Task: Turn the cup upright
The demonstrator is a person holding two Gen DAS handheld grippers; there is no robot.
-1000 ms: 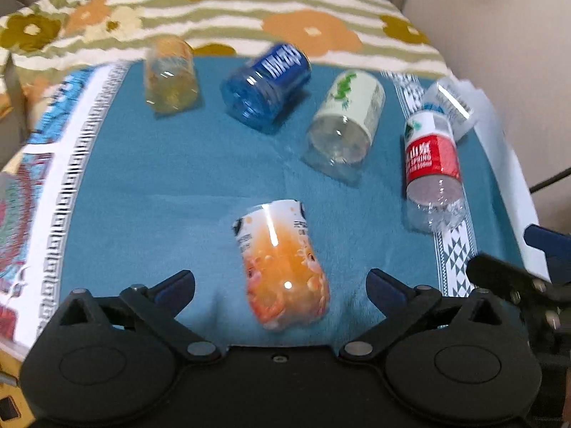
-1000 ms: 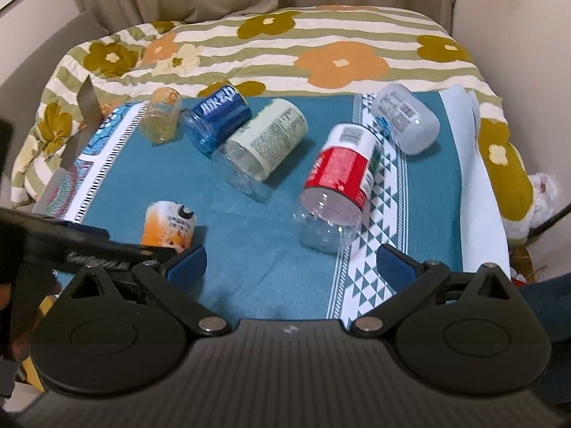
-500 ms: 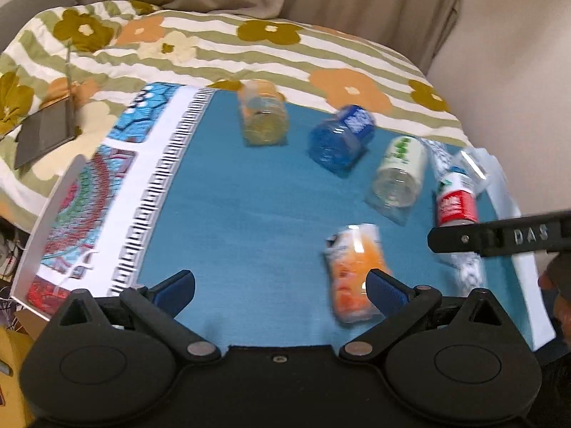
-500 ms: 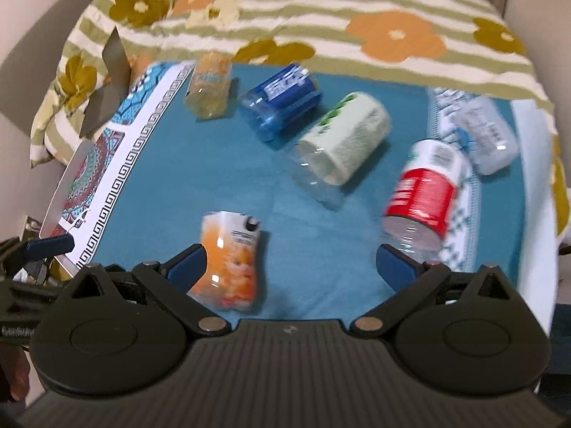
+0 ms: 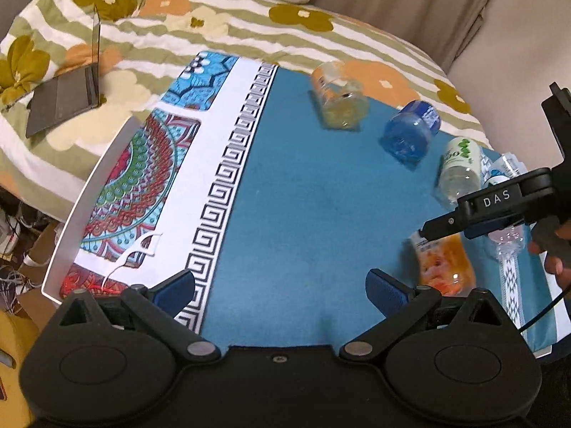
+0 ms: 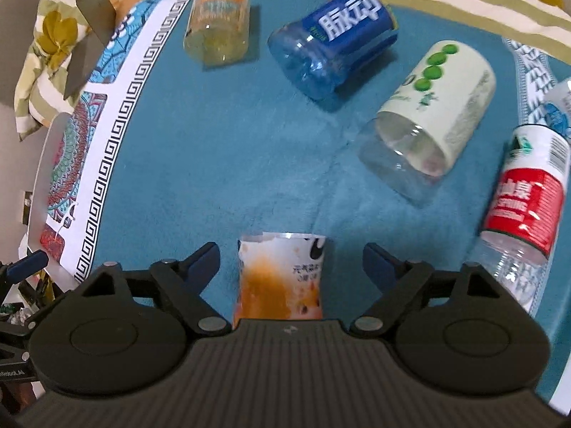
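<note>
Cup [image 6: 282,278] lies on its side near the mat's [image 6: 221,149] front edge, unflipped, between the spread, empty right gripper [image 6: 291,262] jaws; left gripper [image 5: 280,290] released.

A wide strip of bare teal cloth [image 6: 200,164] lies left of and beyond the orange cup [image 6: 282,278], giving open passage there. The right gripper [image 6: 291,255] stands spread, one finger on each side of that cup with gaps between. To its right the green-dotted cup [image 6: 431,114] and red-labelled bottle [image 6: 524,210] crowd the way; the blue cup [image 6: 335,39] and yellow cup [image 6: 217,18] block the far edge.
</note>
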